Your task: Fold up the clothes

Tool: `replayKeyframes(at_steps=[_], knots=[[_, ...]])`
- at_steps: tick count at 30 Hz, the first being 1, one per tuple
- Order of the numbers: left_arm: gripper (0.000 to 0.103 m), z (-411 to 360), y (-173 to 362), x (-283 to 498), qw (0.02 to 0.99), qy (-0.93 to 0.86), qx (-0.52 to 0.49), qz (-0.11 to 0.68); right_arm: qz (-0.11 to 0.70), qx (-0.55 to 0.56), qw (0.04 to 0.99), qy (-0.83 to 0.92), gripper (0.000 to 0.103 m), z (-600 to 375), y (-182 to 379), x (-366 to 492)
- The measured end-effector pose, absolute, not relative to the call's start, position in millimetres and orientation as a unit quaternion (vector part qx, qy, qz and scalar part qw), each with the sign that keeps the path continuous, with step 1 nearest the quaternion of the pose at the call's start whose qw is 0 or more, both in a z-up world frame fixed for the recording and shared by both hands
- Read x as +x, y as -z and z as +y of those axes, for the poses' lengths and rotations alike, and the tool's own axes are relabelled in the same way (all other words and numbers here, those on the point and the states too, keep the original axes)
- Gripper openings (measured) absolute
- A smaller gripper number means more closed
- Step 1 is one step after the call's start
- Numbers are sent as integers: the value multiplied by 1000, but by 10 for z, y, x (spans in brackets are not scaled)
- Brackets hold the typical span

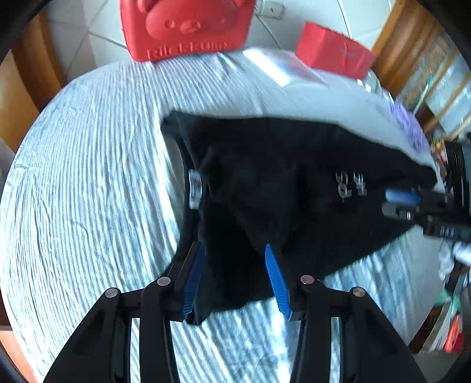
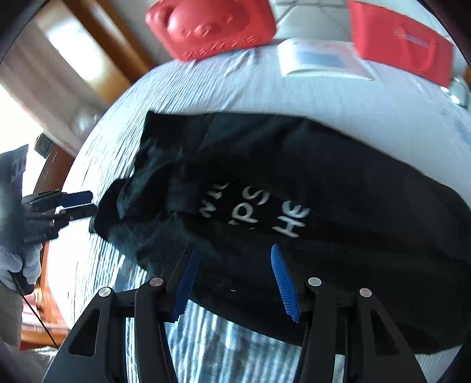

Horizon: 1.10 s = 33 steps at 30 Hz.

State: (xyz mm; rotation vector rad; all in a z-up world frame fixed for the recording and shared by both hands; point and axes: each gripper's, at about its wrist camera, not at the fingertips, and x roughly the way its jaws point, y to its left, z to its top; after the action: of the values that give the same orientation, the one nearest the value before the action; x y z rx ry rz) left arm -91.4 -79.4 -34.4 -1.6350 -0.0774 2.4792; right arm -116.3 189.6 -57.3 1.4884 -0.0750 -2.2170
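A black garment with white lettering (image 2: 256, 212) lies partly folded on a light blue striped cloth (image 1: 88, 176) that covers the table. It also shows in the left wrist view (image 1: 279, 182). My left gripper (image 1: 235, 253) is open over the garment's near left part, its blue pads wide apart, with cloth lying between them. My right gripper (image 2: 232, 253) is open over the garment's near edge. Each gripper shows in the other's view: the right one (image 1: 403, 203) at the garment's right end, the left one (image 2: 79, 203) at its left end.
A red plastic box with a bear face (image 1: 185, 26) and a red carton (image 1: 332, 50) stand at the far edge of the table. A flat clear packet (image 1: 279, 67) lies between them. Wooden furniture (image 1: 29, 97) surrounds the table. A purple item (image 1: 409, 126) lies at the right edge.
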Motion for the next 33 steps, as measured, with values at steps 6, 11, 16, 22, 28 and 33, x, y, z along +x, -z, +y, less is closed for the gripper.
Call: replayKeyframes(at_steps=[6,11,16,22,28,33], knots=[[44,-453,404,-1290,102,-844,-525,-25,-81,523,146,836,51,2551,449,-873],[44,-261,866,-1407,81,-818,-570,-12,-91,520,43,848,51,3419,393,-597],[44,-211,773,-1298,51,-823,-564,-36,-116,496,-13,861,51,4407,172,-675],[44,426,495,-1090,26,-843,-535,-55,-82,486,32,870,51,5076,40,-1262],[44,1413,478,-931,-6,-839,-531,-116,44,522,191,830,51,5117,142,-1795],[44,2114,498,-854,-4,-832,-537,-140,117,530,293,787,51,5099,177,-1699]])
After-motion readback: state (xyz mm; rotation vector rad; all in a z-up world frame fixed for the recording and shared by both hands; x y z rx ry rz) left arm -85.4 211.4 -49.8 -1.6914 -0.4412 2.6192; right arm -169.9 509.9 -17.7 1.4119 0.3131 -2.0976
